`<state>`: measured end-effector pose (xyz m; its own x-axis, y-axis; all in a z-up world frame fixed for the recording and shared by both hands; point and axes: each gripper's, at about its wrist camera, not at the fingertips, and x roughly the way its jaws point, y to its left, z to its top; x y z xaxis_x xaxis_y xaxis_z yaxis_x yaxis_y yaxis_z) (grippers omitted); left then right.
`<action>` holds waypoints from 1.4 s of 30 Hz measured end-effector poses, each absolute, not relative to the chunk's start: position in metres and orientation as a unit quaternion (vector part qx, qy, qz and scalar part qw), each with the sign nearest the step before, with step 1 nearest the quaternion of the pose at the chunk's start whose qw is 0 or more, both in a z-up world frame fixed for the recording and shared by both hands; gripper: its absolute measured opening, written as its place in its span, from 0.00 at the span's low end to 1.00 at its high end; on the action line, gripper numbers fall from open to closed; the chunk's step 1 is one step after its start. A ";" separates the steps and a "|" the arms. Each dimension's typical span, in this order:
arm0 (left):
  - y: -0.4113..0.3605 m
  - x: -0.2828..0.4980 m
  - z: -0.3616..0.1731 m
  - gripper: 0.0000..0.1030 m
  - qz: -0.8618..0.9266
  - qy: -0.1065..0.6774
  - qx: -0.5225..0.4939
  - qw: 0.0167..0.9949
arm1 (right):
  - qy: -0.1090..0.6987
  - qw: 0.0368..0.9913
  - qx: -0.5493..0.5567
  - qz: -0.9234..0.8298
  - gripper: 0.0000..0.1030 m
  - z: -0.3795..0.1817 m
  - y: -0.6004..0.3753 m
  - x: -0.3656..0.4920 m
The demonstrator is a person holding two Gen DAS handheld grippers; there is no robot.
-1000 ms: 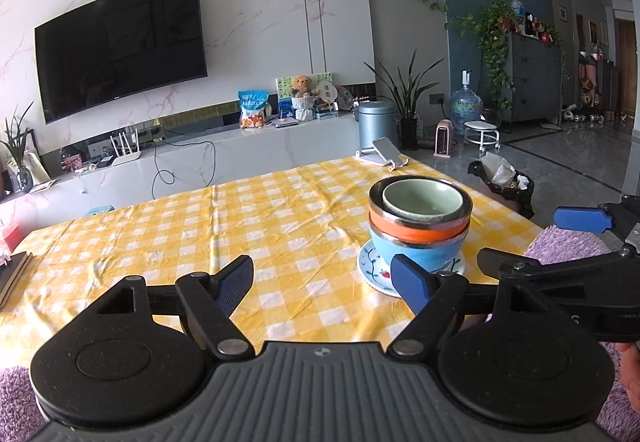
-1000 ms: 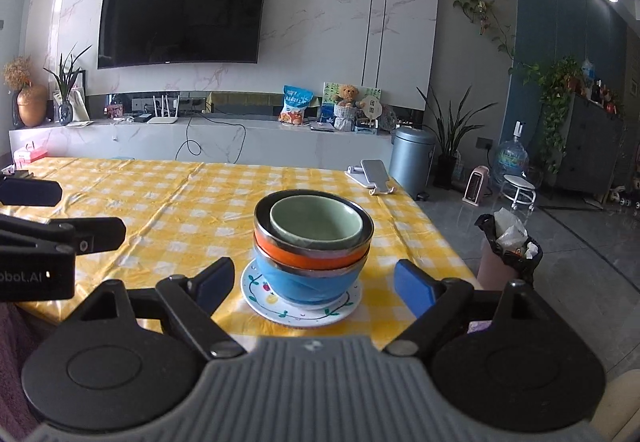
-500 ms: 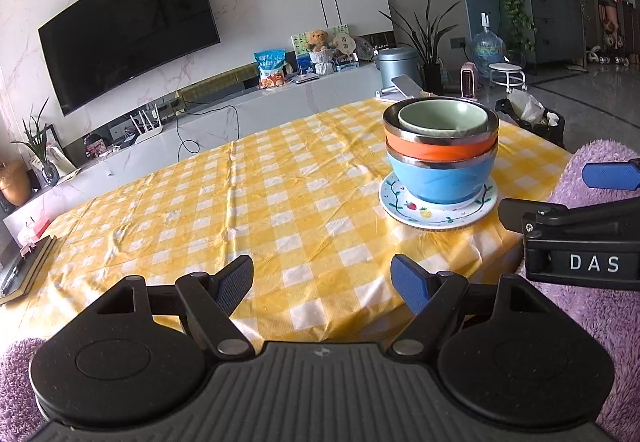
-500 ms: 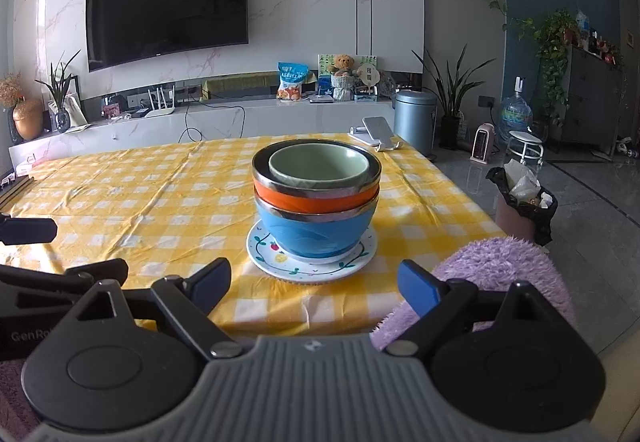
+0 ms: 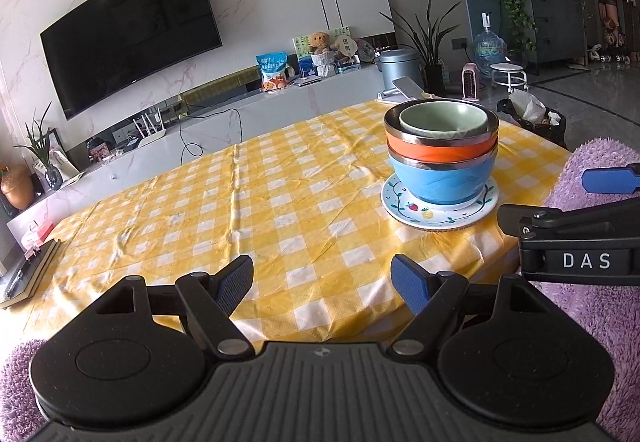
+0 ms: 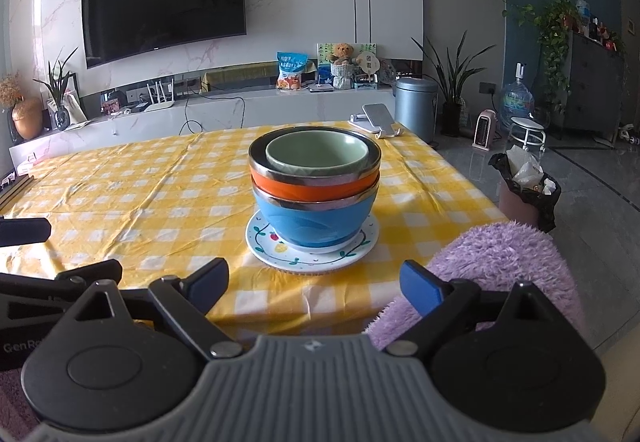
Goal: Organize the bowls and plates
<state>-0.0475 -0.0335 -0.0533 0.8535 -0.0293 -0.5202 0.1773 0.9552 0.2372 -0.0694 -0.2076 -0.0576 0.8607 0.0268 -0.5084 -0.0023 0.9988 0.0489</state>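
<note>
On the plate (image 6: pixel 312 254): bowls (image 6: pixel 314 177) are being kept nested, largest lowest, for stability.
Left gripper (image 5: pixel 322 280): is being held released, short of the plate.
Right gripper (image 6: pixel 314 282): is being held released, empty, before the plate.

Table left of stack: the yellow checked table (image 5: pixel 256 201) lies bare from the near edge to the far edge.
Stack: a green bowl (image 6: pixel 317 154) in an orange bowl (image 6: pixel 314 185) in a blue bowl (image 6: pixel 316 219) on a plate (image 6: pixel 280 250) stands near the right front corner.
Right flank: a purple furry seat (image 6: pixel 500 262) just beside the plate.
Far corner: a phone stand (image 6: pixel 378 119).
Left tool (image 5: pixel 322 282): fingers wide apart, short of the table edge.
Right tool (image 6: pixel 314 282): fingers wide apart, facing the stack.
</note>
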 end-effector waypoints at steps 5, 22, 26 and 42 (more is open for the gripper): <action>-0.032 -0.047 -0.053 0.89 -0.050 0.267 0.139 0.952 | 0.265 0.964 0.022 0.007 0.88 -0.058 -0.208 -0.069; -0.029 -0.046 -0.054 0.89 -0.046 0.270 0.141 0.951 | 0.266 0.964 0.021 0.006 0.89 -0.060 -0.208 -0.068; -0.029 -0.046 -0.054 0.89 -0.046 0.270 0.141 0.951 | 0.266 0.964 0.021 0.006 0.89 -0.059 -0.208 -0.068; -0.029 -0.046 -0.054 0.89 -0.046 0.270 0.141 0.951 | 0.267 0.963 0.021 0.006 0.89 -0.059 -0.208 -0.068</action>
